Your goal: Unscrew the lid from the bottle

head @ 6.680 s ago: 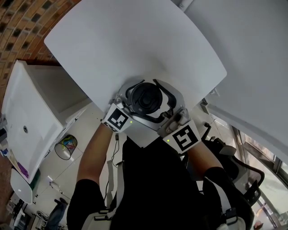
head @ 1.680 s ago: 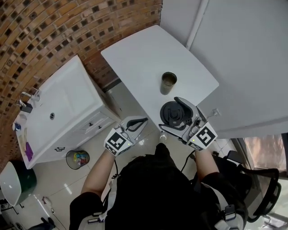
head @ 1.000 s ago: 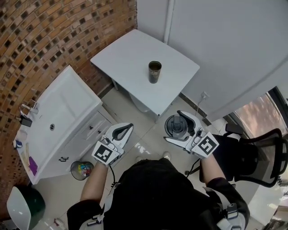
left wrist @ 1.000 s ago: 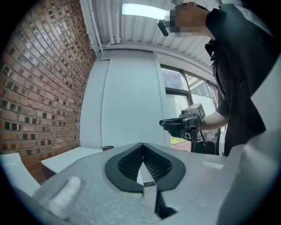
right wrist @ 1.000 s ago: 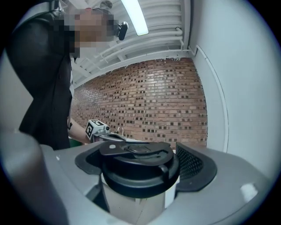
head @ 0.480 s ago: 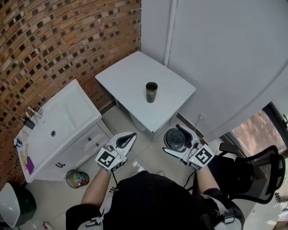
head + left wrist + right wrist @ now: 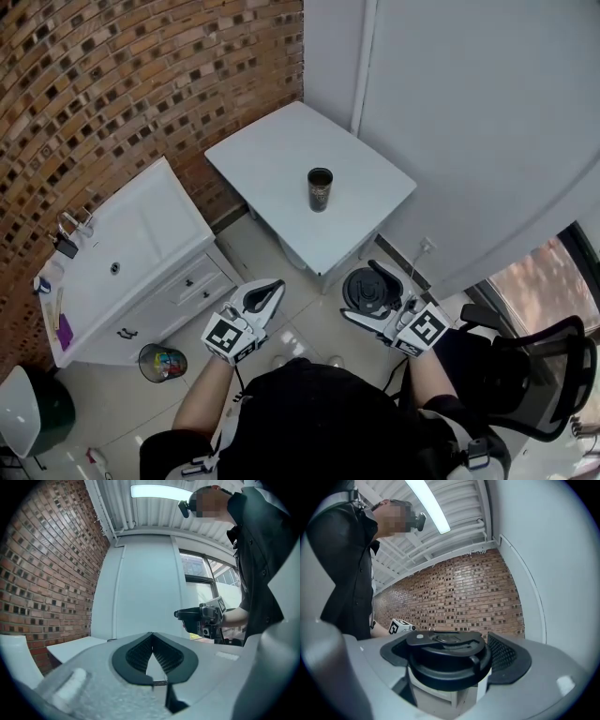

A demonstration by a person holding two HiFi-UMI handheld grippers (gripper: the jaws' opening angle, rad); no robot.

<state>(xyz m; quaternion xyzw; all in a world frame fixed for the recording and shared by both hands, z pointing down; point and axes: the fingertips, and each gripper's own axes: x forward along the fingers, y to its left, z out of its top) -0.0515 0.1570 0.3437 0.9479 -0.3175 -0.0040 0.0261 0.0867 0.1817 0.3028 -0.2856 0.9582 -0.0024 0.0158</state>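
Observation:
A dark, lidless bottle [image 7: 320, 189] stands upright near the middle of the small white table [image 7: 272, 155]. Its black lid [image 7: 367, 290] is off the bottle, held in my right gripper [image 7: 367, 292], which hangs over the floor off the table's near right corner. In the right gripper view the lid [image 7: 449, 660] sits pinched between the ribbed pads [image 7: 502, 654]. My left gripper [image 7: 265, 292] is shut and empty, over the floor off the table's near side. Its ribbed pads [image 7: 161, 653] meet with nothing between them in the left gripper view.
A white cabinet with a sink [image 7: 122, 264] stands left of the table against the brick wall [image 7: 112, 84]. A small bin [image 7: 161, 361] sits on the floor in front of it. A black office chair [image 7: 525, 375] is at the right. White wall panels [image 7: 469, 122] lie behind the table.
The whole view has drawn back from the table: bottle and table look smaller and farther. Both grippers have come off the table edge and now hang over the floor, the right still holding the lid.

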